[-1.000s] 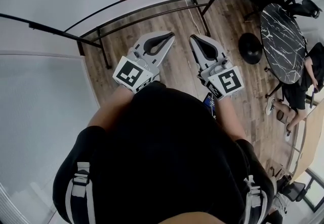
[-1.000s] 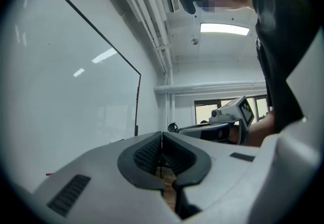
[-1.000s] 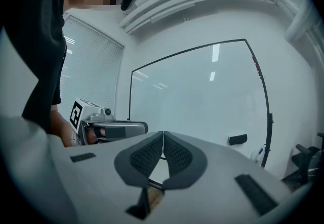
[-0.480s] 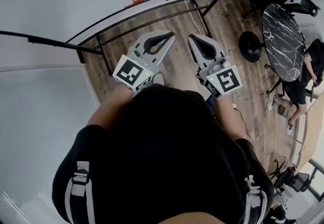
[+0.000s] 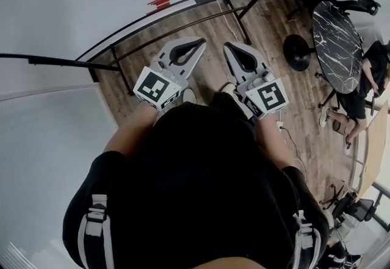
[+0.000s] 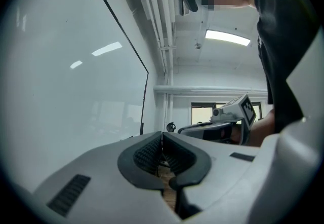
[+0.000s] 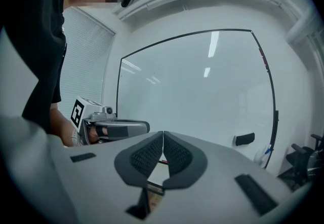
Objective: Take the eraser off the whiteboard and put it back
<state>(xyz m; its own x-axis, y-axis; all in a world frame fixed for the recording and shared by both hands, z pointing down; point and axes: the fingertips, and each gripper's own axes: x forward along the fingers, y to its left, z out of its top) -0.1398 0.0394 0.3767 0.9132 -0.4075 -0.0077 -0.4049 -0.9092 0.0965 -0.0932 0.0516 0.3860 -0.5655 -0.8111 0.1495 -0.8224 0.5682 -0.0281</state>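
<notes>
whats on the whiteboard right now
A black eraser clings to the whiteboard near its lower right edge; the rest looks blank. Its bottom edge is covered by the shut right gripper.

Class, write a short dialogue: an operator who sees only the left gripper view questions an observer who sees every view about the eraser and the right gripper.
Operator: I see only whiteboard here. Where is the eraser?
Observer: The black eraser sticks to the whiteboard near its right edge, in the right gripper view.
Operator: Is the right gripper holding anything?
Observer: No, its own view shows its jaws together with nothing between them.
</notes>
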